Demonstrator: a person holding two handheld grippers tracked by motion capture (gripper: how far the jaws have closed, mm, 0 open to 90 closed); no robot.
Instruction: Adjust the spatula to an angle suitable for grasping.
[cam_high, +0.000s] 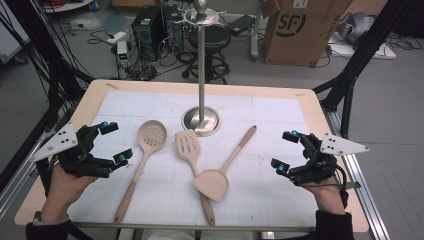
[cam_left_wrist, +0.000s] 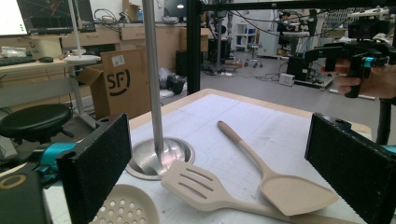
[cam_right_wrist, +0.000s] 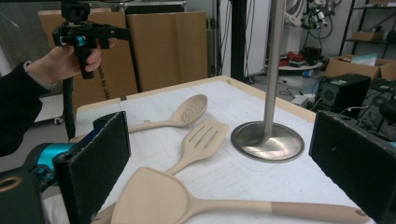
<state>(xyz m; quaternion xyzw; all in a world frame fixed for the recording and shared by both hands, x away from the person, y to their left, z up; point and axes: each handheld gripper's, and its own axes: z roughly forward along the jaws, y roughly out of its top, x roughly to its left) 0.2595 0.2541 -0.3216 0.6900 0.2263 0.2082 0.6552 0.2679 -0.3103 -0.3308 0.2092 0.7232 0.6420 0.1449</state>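
**Three utensils laid out by a steel stand, both grippers wide and empty**

The tabletop (cam_high: 310, 107), pale wood under a white gridded mat, carries a steel stand (cam_high: 200, 120) near its far middle. Behind the stand on the grey floor sits a cardboard box (cam_high: 295, 30) printed "SF", with a black stool and tangled cables beside it. Just in front of the stand lie three beige utensils: a perforated spoon (cam_high: 151, 135) to its left, a slotted turner (cam_high: 187, 145) directly before it, and a solid spatula (cam_high: 212, 182) to its right, crossing the turner's handle. Left of the stand the left hand-held gripper (cam_high: 116, 142) hovers with jaws spread, holding nothing; right of the stand the right hand-held gripper (cam_high: 286, 151) is likewise spread and empty.
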